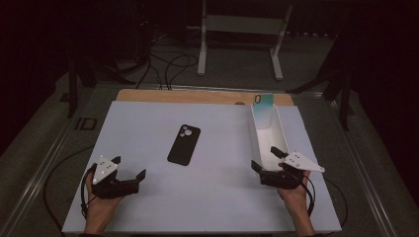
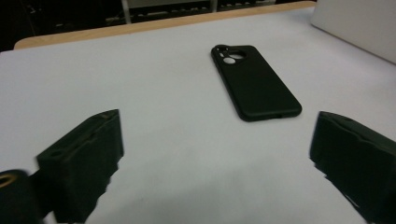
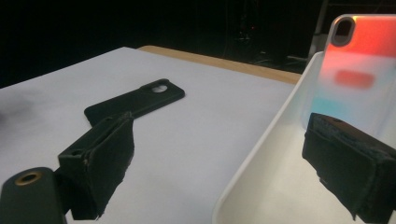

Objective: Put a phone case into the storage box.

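Jaws blocky, matte black; phone case (image 1: pixel 184 144) smooth, rounded.

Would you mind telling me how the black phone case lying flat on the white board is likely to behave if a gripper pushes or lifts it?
The black phone case lies flat and thin on the smooth white board, so a push would probably slide it rather than tip it. Its low edge may be hard to pinch. It looks like a hollow shell, so likely light and somewhat flexible.

High view looks down from overhead; both low, close gripper views share the black phone case (image 2: pixel 256 83).
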`<action>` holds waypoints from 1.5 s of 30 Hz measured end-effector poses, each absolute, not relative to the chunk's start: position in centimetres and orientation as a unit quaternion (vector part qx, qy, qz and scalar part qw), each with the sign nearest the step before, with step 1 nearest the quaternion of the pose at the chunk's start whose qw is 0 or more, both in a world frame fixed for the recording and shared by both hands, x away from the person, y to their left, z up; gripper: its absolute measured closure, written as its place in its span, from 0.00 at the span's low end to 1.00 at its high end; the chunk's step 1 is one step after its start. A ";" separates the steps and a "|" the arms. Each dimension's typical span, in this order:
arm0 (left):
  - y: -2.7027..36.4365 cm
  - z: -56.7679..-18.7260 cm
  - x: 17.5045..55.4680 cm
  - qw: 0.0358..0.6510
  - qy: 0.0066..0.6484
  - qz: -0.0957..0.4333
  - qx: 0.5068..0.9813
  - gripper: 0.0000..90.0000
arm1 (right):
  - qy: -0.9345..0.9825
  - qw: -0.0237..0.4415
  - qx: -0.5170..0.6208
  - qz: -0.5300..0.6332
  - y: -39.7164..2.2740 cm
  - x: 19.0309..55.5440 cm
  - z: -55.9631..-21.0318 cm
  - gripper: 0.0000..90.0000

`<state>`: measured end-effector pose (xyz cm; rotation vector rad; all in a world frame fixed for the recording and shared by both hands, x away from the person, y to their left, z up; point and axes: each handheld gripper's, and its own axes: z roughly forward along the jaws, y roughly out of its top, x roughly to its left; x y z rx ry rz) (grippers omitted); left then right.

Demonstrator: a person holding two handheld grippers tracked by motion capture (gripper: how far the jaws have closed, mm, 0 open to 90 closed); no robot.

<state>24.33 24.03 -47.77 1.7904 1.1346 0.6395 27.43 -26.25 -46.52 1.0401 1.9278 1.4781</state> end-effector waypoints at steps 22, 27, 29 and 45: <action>22.7 -47.3 25.9 0.432 0.458 0.234 0.741 0.00 | 0.710 0.269 0.381 0.528 -26.0 27.3 -46.5 0.09; 21.4 -46.7 27.0 0.419 0.448 0.238 0.753 0.00 | 0.704 0.268 0.385 0.533 -26.3 27.3 -46.5 0.09; 20.9 -46.5 27.5 0.417 0.444 0.236 0.758 0.00 | 0.702 0.269 0.387 0.533 -26.4 27.3 -46.5 0.09; 17.9 -46.2 31.5 0.383 0.449 0.210 0.779 0.00 | 0.696 0.257 0.401 0.538 -26.9 27.5 -46.6 0.09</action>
